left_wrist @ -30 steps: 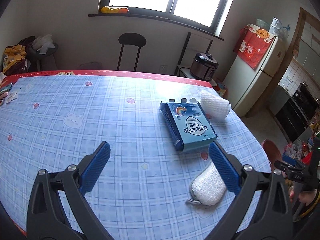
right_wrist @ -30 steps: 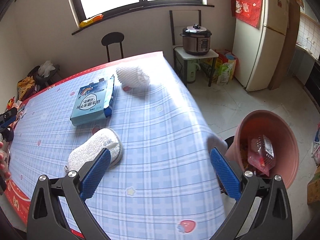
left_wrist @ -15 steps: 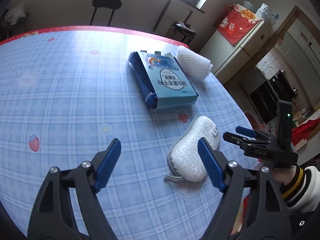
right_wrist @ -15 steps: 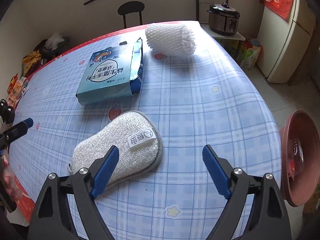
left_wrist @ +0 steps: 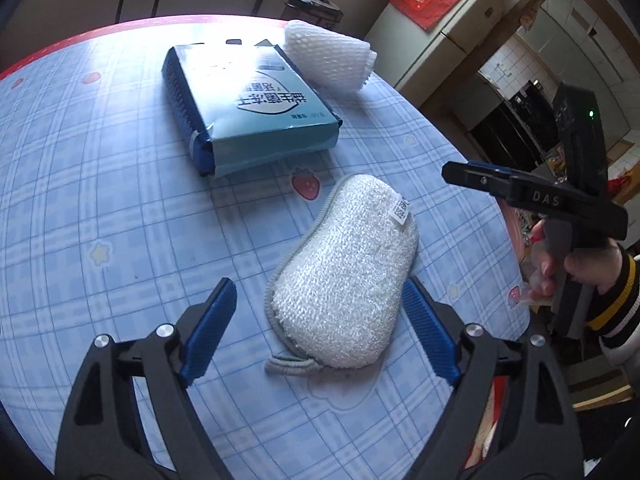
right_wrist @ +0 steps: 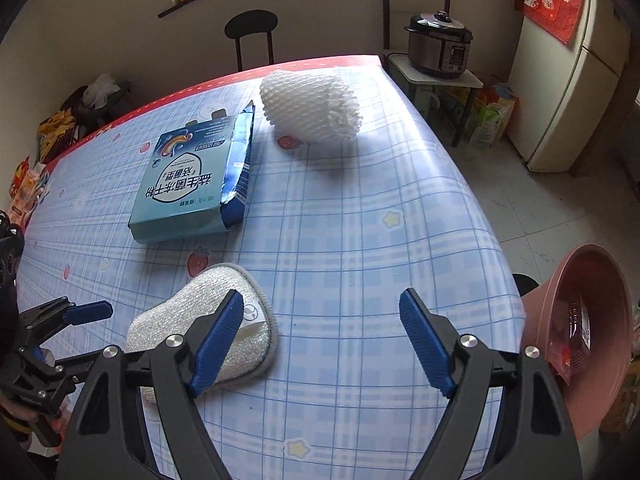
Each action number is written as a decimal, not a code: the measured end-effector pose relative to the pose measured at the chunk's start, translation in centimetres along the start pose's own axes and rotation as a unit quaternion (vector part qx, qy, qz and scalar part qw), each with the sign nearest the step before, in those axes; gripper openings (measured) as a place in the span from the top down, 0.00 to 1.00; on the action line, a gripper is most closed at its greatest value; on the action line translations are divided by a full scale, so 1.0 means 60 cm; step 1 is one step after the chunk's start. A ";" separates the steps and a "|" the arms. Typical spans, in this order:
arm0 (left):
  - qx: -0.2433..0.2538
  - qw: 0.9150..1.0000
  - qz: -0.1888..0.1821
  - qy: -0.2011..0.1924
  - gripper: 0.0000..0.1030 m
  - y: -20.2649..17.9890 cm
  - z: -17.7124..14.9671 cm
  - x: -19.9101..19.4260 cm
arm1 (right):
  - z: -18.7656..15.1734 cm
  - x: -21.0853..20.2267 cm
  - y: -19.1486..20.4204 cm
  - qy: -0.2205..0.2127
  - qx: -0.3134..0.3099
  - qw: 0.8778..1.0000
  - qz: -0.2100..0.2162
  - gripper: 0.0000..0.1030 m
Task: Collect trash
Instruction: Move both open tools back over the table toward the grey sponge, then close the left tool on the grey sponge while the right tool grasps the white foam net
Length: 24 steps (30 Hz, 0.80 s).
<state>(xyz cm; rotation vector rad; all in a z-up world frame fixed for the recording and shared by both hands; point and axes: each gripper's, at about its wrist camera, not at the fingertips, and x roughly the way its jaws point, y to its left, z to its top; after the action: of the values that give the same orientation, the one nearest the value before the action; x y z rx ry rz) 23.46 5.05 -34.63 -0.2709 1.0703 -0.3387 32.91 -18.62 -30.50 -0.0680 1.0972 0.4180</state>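
Left wrist view: the white scrubbing pad (left_wrist: 344, 280) lies flat on the blue checked tablecloth (left_wrist: 100, 200), its long axis running from the loop near the camera toward the labelled end, aimed at the white foam net (left_wrist: 328, 56). The left gripper (left_wrist: 320, 328) straddles the pad, jaws released and just opening, pads not pressing. The right gripper (right_wrist: 320, 332), jaws apart and just narrowing, hangs over bare cloth beside the pad. A blue packet (right_wrist: 196, 184) lies beyond; a pink basin (right_wrist: 580, 340) sits off the table edge.

table (left_wrist: 100, 208), pkt (left_wrist: 248, 104), sponge (left_wrist: 344, 276), foam net (left_wrist: 328, 56)
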 end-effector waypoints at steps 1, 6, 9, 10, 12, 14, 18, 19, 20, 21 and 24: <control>0.023 1.000 0.003 0.003 0.12 -0.011 0.006 0.007 | 0.000 -0.006 -0.009 -0.003 0.007 1.000 0.001 0.23; 0.125 0.991 0.044 0.018 0.07 -0.071 0.012 0.045 | -0.017 -0.030 -0.045 -0.013 0.038 0.999 0.001 0.23; 0.177 0.980 0.081 0.030 0.07 -0.100 0.007 0.073 | -0.031 -0.036 -0.063 -0.014 0.057 0.998 0.002 0.23; 0.193 0.976 0.092 0.034 0.07 -0.108 0.004 0.082 | -0.036 -0.037 -0.069 -0.014 0.061 0.998 0.001 0.23; 0.218 0.968 0.120 0.043 0.07 -0.114 0.000 0.098 | -0.044 -0.037 -0.077 -0.012 0.067 0.998 0.001 0.23; 0.217 0.966 0.132 0.051 0.06 -0.108 0.003 0.110 | -0.051 -0.039 -0.084 -0.011 0.071 0.997 0.001 0.23; 0.189 0.972 0.125 0.055 0.05 -0.087 0.015 0.118 | -0.062 -0.041 -0.090 -0.008 0.075 0.997 0.003 0.23; 0.191 0.972 0.124 0.057 0.05 -0.086 0.017 0.120 | -0.063 -0.041 -0.091 -0.007 0.074 0.997 0.004 0.23; 0.191 0.972 0.122 0.058 0.05 -0.084 0.020 0.122 | -0.063 -0.040 -0.091 -0.006 0.073 0.997 0.003 0.23; 0.193 0.972 0.122 0.059 0.05 -0.083 0.022 0.124 | -0.063 -0.040 -0.092 -0.006 0.072 0.997 0.003 0.23; 0.197 0.972 0.118 0.055 0.13 -0.083 0.029 0.125 | -0.055 -0.040 -0.090 -0.006 0.068 0.998 0.005 0.23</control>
<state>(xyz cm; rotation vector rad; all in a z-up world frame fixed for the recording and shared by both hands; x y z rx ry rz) 27.61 -2.39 -38.04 0.2316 1.1053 -0.3461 31.13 -25.16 -30.72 0.0596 1.1125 0.3524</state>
